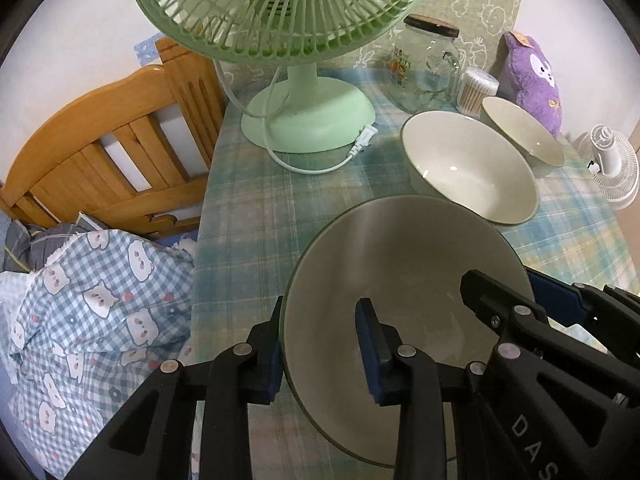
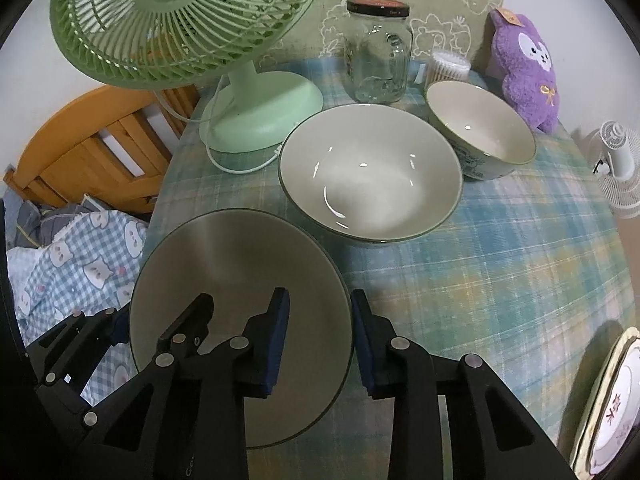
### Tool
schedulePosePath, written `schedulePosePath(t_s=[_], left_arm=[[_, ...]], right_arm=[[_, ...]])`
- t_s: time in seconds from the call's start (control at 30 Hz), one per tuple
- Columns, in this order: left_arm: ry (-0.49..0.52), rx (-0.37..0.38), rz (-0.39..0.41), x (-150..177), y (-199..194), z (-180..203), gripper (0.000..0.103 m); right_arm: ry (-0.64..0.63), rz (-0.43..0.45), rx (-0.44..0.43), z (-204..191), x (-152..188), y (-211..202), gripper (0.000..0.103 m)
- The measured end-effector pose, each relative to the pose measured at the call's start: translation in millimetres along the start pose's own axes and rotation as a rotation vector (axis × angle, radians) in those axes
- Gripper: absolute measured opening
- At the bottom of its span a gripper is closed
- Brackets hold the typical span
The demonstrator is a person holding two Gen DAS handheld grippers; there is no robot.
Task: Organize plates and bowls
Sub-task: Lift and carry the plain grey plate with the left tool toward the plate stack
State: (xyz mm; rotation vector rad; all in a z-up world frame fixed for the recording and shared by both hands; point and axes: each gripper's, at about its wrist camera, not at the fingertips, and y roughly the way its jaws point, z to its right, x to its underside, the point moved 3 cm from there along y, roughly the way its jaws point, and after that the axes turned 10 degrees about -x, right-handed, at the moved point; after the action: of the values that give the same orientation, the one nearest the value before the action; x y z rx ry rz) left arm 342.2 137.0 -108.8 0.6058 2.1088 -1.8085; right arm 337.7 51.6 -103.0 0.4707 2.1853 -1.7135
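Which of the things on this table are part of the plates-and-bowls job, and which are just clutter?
Job: grey plate held at opposite edges by left gripper and right gripper; big bowl; small bowl; patterned plate.

Clutter: green fan, glass jar, cotton swabs, purple plush.

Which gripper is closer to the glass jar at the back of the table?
Right, narrowly. Both the left gripper and right gripper straddle opposite rims of the near bowl; the glass jar stands beyond, toward the right gripper's side.
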Motion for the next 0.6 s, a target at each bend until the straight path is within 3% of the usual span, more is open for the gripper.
schedulePosePath(t_s=[0.6], left_arm=[[-0.069,-0.042,0.037,30.8,-88.5,57.6,0.032]], right_arm=[[-0.075,0.045,-0.039,45.0,37.0,-93.9,0.034]])
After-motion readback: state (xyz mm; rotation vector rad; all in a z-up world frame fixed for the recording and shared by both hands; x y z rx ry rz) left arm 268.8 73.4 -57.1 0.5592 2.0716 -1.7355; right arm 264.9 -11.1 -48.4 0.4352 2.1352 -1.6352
